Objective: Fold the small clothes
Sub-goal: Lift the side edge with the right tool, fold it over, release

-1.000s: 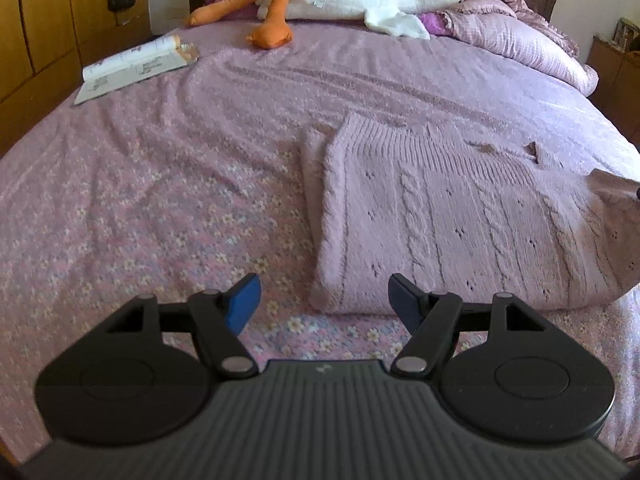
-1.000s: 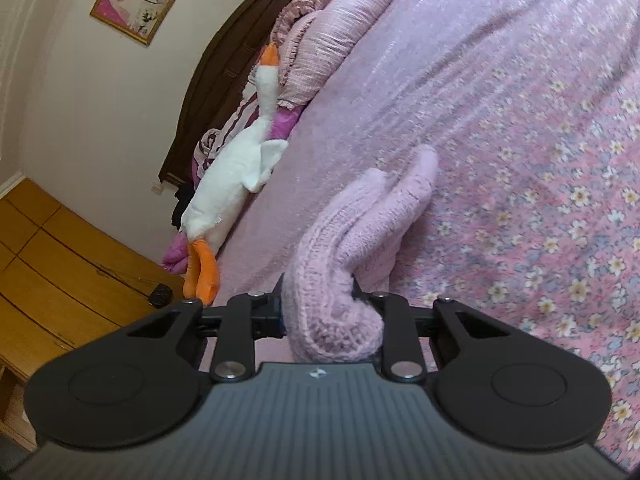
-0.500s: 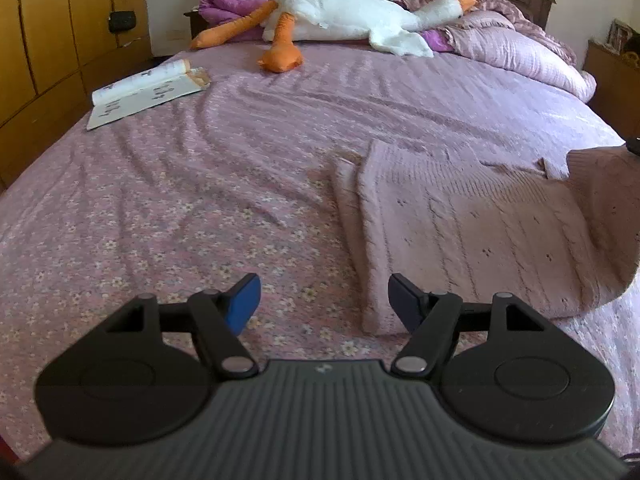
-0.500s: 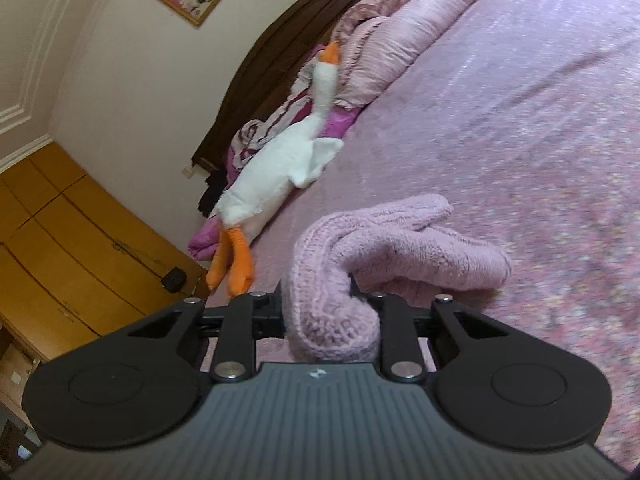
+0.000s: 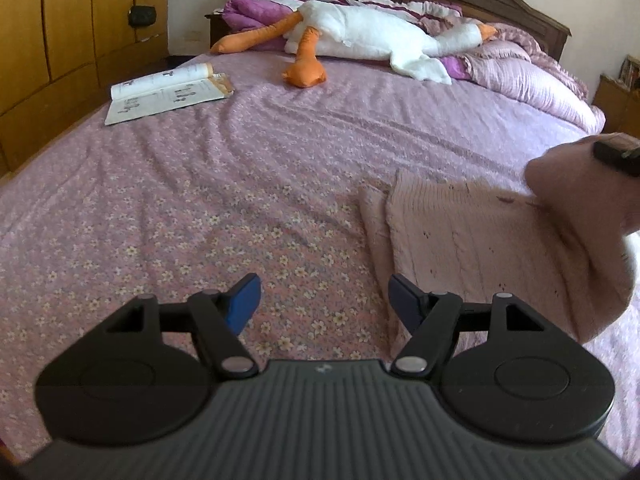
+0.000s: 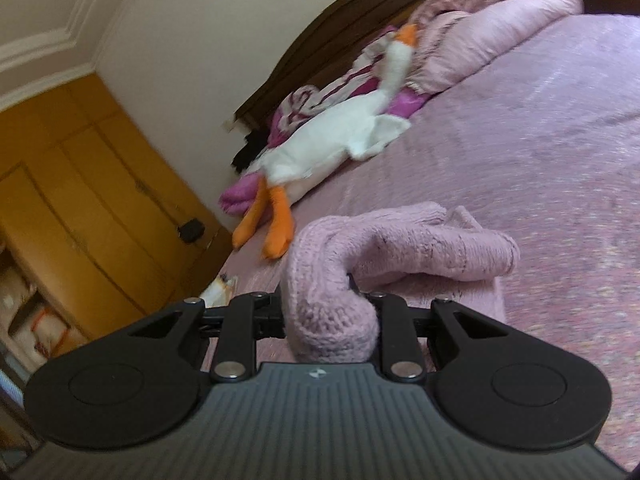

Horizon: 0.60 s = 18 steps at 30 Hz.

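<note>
A pale pink cable-knit sweater (image 5: 472, 240) lies on the flowered purple bedspread (image 5: 240, 216), its right edge lifted off the bed. My right gripper (image 6: 328, 312) is shut on that lifted edge, and the thick knit (image 6: 404, 244) bunches between its jaws and trails down to the bed. A black piece of the right gripper (image 5: 616, 156) shows at the right edge of the left wrist view, above the raised fold. My left gripper (image 5: 324, 300) is open and holds nothing. It hovers over the bedspread by the sweater's near left corner.
A white plush goose (image 5: 372, 40) with orange feet lies at the head of the bed beside rumpled quilts (image 5: 532, 76). An open book (image 5: 164, 92) rests at the far left. Wooden wardrobes (image 5: 60, 28) stand along the left side, a nightstand (image 5: 616, 96) at the right.
My right gripper has lifted the sweater's edge higher and carried it over the garment while rolling. The left gripper drifted left and slightly up, so the sweater now sits further right in its view.
</note>
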Tool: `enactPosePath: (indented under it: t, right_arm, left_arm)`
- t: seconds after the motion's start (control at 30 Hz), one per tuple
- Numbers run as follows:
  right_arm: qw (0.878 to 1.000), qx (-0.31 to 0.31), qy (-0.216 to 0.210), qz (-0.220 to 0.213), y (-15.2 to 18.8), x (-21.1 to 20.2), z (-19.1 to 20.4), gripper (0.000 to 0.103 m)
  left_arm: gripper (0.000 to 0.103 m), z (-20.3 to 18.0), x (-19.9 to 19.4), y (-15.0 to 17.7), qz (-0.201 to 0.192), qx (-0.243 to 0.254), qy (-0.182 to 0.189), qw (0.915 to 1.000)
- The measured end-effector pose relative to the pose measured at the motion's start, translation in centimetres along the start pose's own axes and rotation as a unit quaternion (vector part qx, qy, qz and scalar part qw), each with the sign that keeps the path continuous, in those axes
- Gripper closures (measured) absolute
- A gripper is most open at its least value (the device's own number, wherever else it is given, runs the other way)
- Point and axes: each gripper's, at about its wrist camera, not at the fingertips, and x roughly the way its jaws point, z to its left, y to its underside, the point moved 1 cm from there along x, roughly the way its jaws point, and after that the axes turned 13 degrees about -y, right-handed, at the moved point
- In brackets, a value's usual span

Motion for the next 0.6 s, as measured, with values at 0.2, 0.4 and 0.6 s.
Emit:
enactPosePath:
  t: [0.2, 0.4, 0.6]
  right_arm:
    - [0.996, -0.060, 0.005, 0.065, 5.3, 4.9, 3.3, 0.077]
    - [0.983, -0.129, 0.032, 0.128, 11.7, 8.9, 4.9, 0.076]
    - [0.978, -0.150, 0.025, 0.142, 13.8, 8.8, 6.0, 0.055]
  left_arm:
    - [0.031, 1.0, 0.5, 0.8, 0.005, -0.015, 0.007, 0.9999]
    - [0.031, 2.7, 1.3, 1.8, 0.013, -0.055, 0.024, 0.9981]
    - [0.031, 2.9, 1.6, 1.1, 0.006, -0.060, 0.039, 0.9974]
